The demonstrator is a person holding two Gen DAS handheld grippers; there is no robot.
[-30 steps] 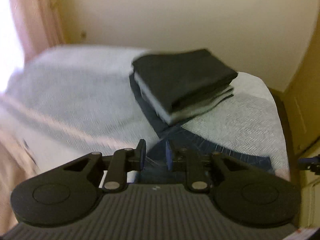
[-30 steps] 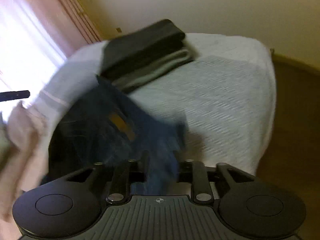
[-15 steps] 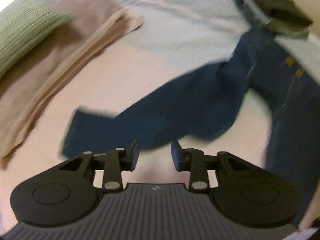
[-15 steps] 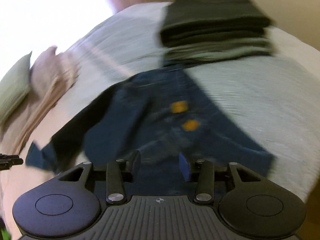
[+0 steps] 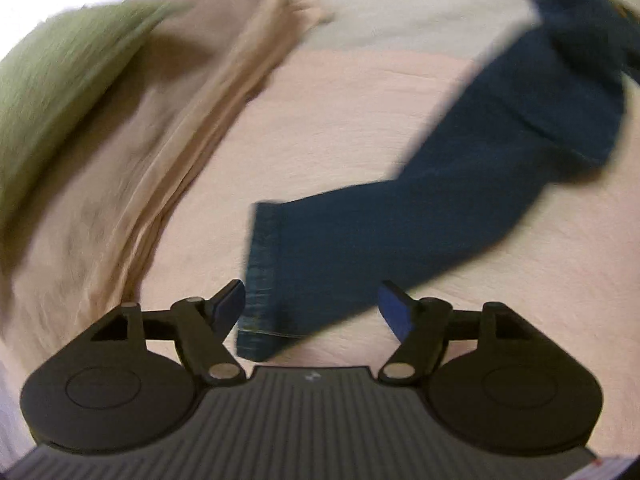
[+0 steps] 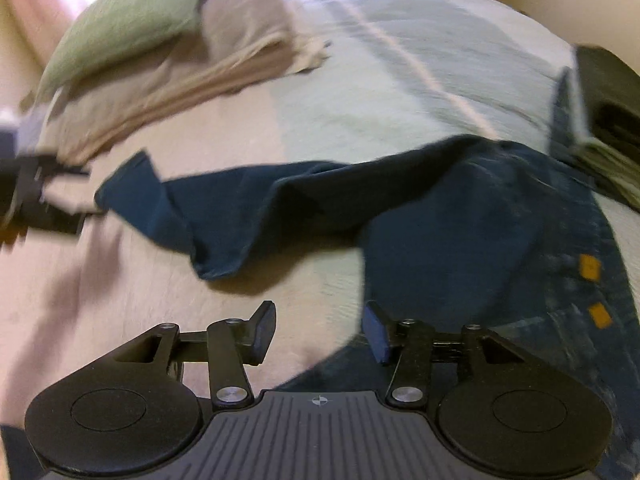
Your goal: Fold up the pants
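Dark blue jeans (image 6: 460, 216) lie spread and rumpled across the bed, waist with orange tags at the right, one leg stretching left. In the left wrist view that leg (image 5: 400, 232) ends in a hem (image 5: 260, 272) just ahead of my left gripper (image 5: 312, 306), which is open with the hem between its fingers, not pinched. My right gripper (image 6: 318, 326) is open too, hovering above the bed with the waist part of the jeans beside its right finger. The left gripper (image 6: 32, 196) shows as a dark blur at the left edge.
A stack of folded dark and grey clothes (image 6: 608, 120) sits at the far right on the bed. A beige folded blanket (image 6: 172, 80) and a green pillow (image 6: 128, 16) lie at the back left. The bed cover (image 6: 400, 80) is pale grey and pink.
Both grippers let go of the jeans and opened. The left one swung down to the leg hem; the right one turned left over the spread jeans. The jeans now lie on the bed.
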